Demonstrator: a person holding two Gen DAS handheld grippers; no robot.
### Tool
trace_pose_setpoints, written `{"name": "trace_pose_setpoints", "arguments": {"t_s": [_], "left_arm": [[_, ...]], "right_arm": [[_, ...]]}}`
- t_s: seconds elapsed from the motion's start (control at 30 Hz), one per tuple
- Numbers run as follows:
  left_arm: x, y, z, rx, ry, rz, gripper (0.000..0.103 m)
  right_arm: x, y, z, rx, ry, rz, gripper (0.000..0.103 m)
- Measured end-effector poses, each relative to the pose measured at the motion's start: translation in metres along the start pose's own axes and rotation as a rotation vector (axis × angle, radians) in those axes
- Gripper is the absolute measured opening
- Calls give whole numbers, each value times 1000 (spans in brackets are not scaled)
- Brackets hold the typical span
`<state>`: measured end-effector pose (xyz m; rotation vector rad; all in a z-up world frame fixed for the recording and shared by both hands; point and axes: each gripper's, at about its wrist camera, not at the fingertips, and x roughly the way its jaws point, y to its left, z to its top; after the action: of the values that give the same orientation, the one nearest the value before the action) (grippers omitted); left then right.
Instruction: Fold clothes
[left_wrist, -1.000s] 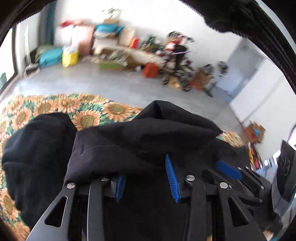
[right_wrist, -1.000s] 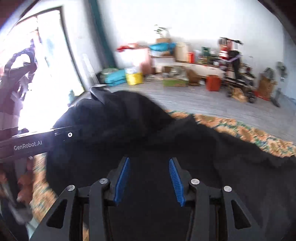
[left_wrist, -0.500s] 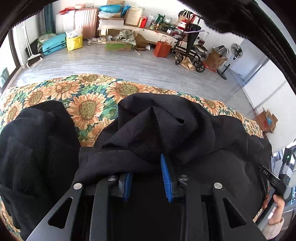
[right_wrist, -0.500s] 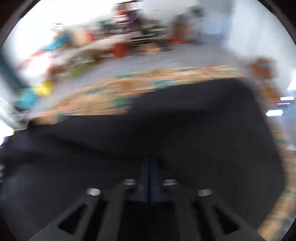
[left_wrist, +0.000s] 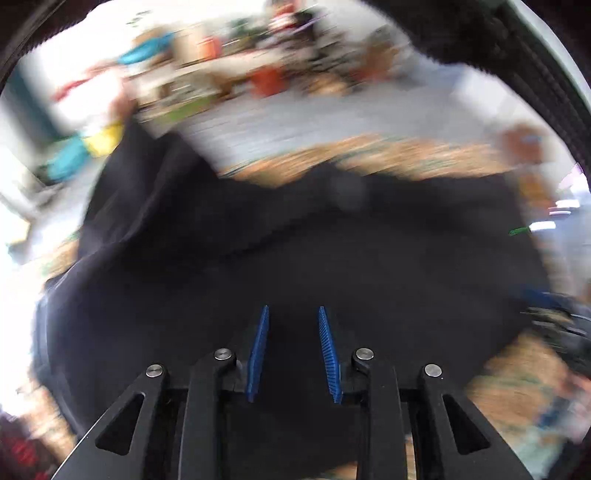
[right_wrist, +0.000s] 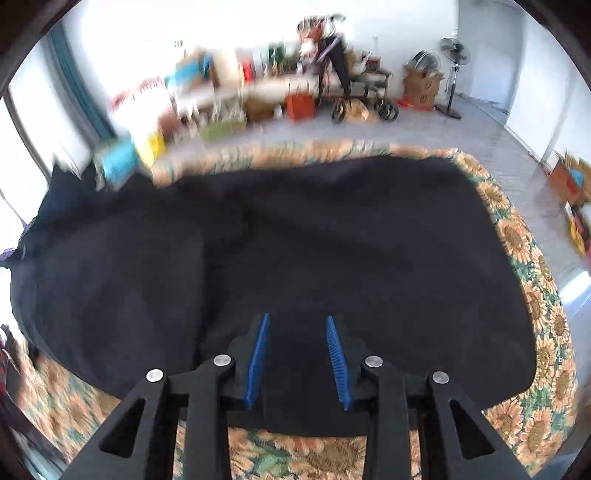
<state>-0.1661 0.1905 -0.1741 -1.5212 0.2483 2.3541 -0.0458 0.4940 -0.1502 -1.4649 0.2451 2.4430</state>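
A black garment (right_wrist: 314, 240) lies spread wide and mostly flat on a sunflower-print cloth (right_wrist: 535, 295). My right gripper (right_wrist: 296, 319) is open just above the garment's near edge, with only black fabric seen below its blue pads (right_wrist: 258, 354). The left wrist view is smeared by motion. In it the black garment (left_wrist: 332, 258) fills the middle, with a raised fold at its left. My left gripper (left_wrist: 292, 314) is open over it, and nothing is pinched between its pads (left_wrist: 258, 350).
The sunflower cloth (left_wrist: 406, 155) ends at a grey floor (right_wrist: 424, 129). Along the far wall stand boxes, an orange bag (right_wrist: 300, 105), a stroller (right_wrist: 343, 74) and a standing fan (right_wrist: 452, 74). A bright window is at the left.
The right gripper was shut half a second ago and now stands open. The garment went from bunched and lifted to spread flat. The left gripper has swung fast across it.
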Motion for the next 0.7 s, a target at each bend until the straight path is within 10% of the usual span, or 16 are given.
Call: {"name": "trace_pose_setpoints", "arguments": {"t_s": [0.13, 0.23, 0.37, 0.43, 0.5, 0.7], "left_arm": [[-4, 75, -5, -256, -63, -139, 3], [11, 103, -3, -335, -47, -109, 3], [31, 93, -2, -229, -18, 10, 3], [34, 99, -2, -256, -13, -15, 3], [42, 108, -1, -289, -6, -62, 3], [54, 111, 3, -272, -17, -58, 3]], "right_arm": [[27, -47, -19, 64, 57, -294, 33], [28, -100, -21, 177, 62, -301, 0], [33, -107, -5, 201, 119, -419, 0], [31, -108, -1, 213, 118, -488, 32], [29, -109, 4, 224, 118, -558, 20], [-24, -62, -29, 322, 27, -34, 55]]}}
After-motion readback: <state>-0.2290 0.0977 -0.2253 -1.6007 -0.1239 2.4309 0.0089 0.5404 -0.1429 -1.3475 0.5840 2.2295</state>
